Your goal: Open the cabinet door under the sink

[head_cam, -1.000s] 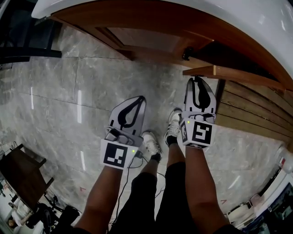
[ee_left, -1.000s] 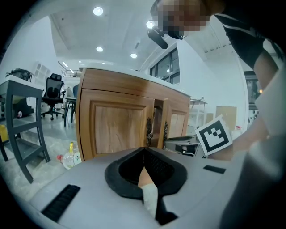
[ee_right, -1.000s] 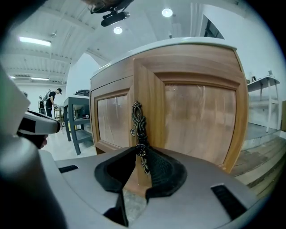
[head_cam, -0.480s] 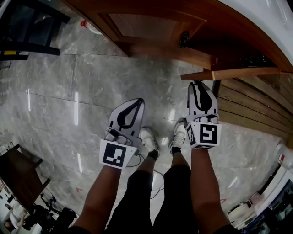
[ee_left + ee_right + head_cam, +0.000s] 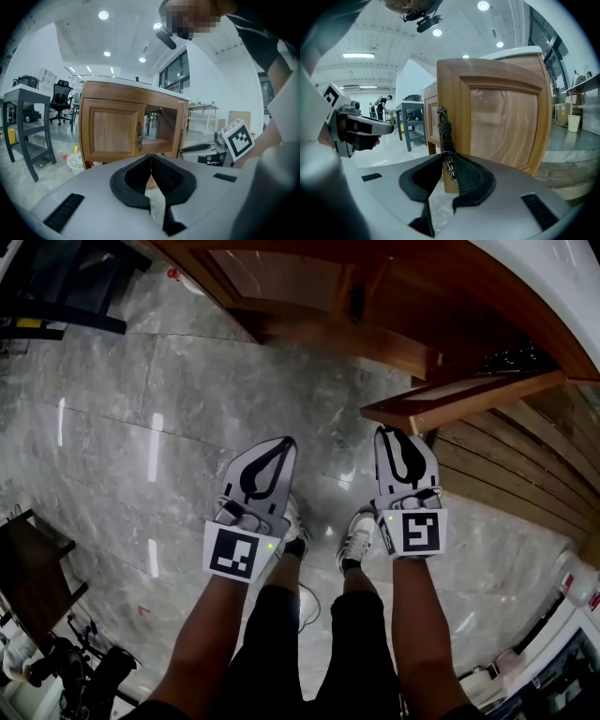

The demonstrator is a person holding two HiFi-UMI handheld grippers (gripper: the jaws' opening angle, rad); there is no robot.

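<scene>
The right claw (image 5: 449, 165), pinching the handle (image 5: 446, 133), has swung the door (image 5: 459, 395) further out from the cabinet (image 5: 309, 329) within the second, leaving it well ajar; the left claw (image 5: 151, 164) hangs pressed together, empty.

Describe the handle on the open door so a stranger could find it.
Under the sink stands a wooden cabinet with two doors, one swung open. A dark, ornate metal handle runs upright along that door's free edge. Unlike the shut door's handle, it's clamped between the right gripper's jaws.
</scene>
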